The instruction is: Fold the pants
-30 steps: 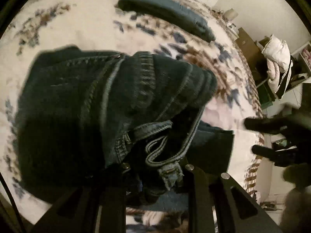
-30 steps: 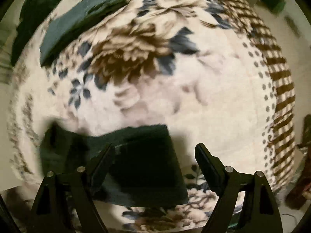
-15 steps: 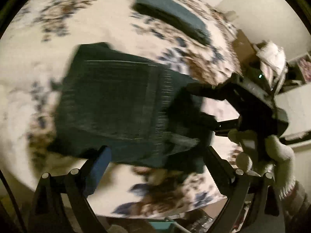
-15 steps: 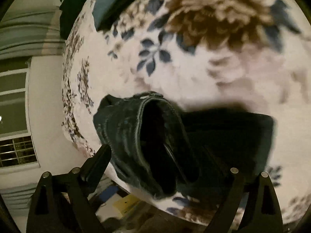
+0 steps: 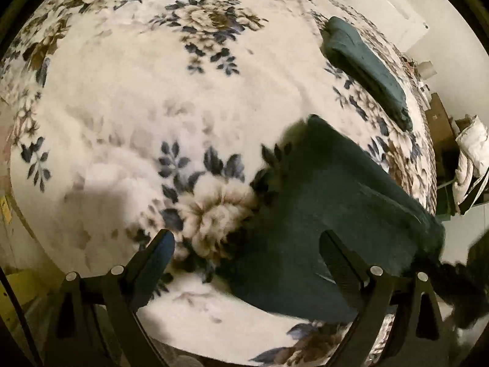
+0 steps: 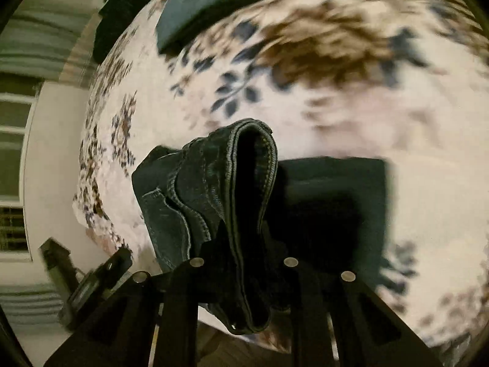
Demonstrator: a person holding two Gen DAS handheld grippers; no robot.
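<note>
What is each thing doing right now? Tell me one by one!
left gripper: open, holding nothing.
right gripper: shut on the jeans' edge.
jeans: partly folded on the bed, one edge lifted.
other folded pants: lying flat, untouched.
floral blanket: spread over the bed.

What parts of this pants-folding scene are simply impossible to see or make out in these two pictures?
- Right wrist view: the right tool tips, buried in the jeans fold.
- Left wrist view: the jeans' near corner, behind the left tool finger.
- Left wrist view: dark shape at the right edge, cut off and blurred.
- Right wrist view: blanket pattern, motion-blurred.
</note>
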